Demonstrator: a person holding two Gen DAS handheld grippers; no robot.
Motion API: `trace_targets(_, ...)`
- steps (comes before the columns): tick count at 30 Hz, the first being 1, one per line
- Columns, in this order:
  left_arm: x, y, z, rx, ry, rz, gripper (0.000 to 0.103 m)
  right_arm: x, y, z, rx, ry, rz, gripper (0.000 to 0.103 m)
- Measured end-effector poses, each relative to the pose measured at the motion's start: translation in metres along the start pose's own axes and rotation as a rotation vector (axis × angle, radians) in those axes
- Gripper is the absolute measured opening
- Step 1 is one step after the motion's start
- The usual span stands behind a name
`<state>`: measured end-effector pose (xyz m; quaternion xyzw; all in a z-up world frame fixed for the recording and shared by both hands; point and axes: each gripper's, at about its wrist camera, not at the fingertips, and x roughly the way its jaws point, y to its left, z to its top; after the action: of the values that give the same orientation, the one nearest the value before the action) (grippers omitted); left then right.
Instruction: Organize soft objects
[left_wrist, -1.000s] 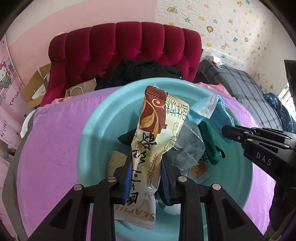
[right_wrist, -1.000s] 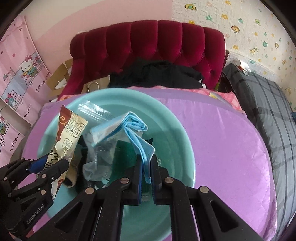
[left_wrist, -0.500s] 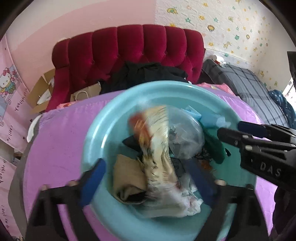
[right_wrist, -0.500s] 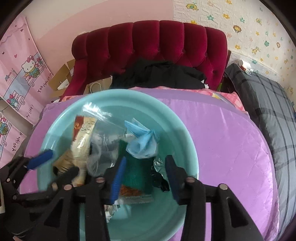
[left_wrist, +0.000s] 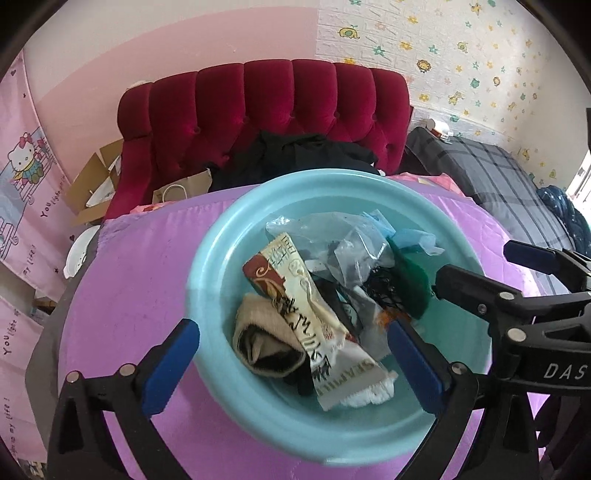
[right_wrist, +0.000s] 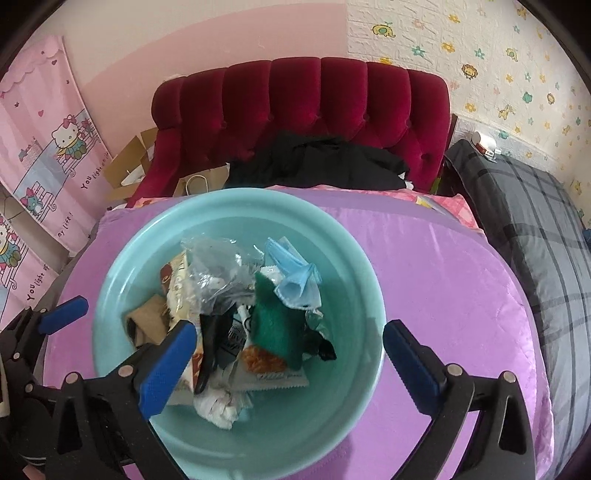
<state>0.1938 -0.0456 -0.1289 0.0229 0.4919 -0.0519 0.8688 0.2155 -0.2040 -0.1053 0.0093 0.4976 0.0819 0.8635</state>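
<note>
Comparing with a second ago: both claws have let go and spread wide, and what they held now lies in the basin.
Left gripper (left_wrist: 293, 354): jaws far apart, holding nothing; a second ago it pinched the snack packet upright, now it hangs over the near rim.
Right gripper (right_wrist: 290, 354): jaws equally wide and empty; the blue mask it gripped has dropped away.
Teal basin (left_wrist: 207, 273): sits on the purple quilt (left_wrist: 140, 295), with every soft thing piled inside it.
Snack packet (left_wrist: 306, 314): lying flat and slanted in the basin, its white end toward the near rim.
Face mask (right_wrist: 295, 280): crumpled on top of the pile, at the far side, touching the green cloth (right_wrist: 273, 325).
Clear plastic bag (left_wrist: 332, 240): bunched at the back of the heap, beside the packet.
Beige sock (left_wrist: 262, 339): curled against the packet's left side; plain in the left view, mostly hidden by a blue finger in the right view.
Orange-printed wrapper (right_wrist: 266, 365): clear only in the right view, under the green cloth.
Red headboard (right_wrist: 303, 107): behind the quilt, with dark clothing (right_wrist: 317, 162) heaped at its foot.
</note>
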Motion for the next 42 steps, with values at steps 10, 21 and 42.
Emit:
trace_targets(10, -0.046, -0.011, -0.015, 0.026, -0.045, 0.019, 0.103, -0.045, 0.007, -0.021, -0.012, -0.016, 0.004, 0.103)
trace_targets(21, -0.09, -0.024, -0.045, 0.053, -0.064, 0.033, 0.103, -0.098, 0.015, -0.057, -0.043, -0.044, 0.014, 0.103)
trace_targets(42, -0.137, -0.055, -0.129, 0.046, -0.153, 0.116, 0.103, -0.155, 0.02, -0.144, -0.083, -0.122, 0.001, 0.103)
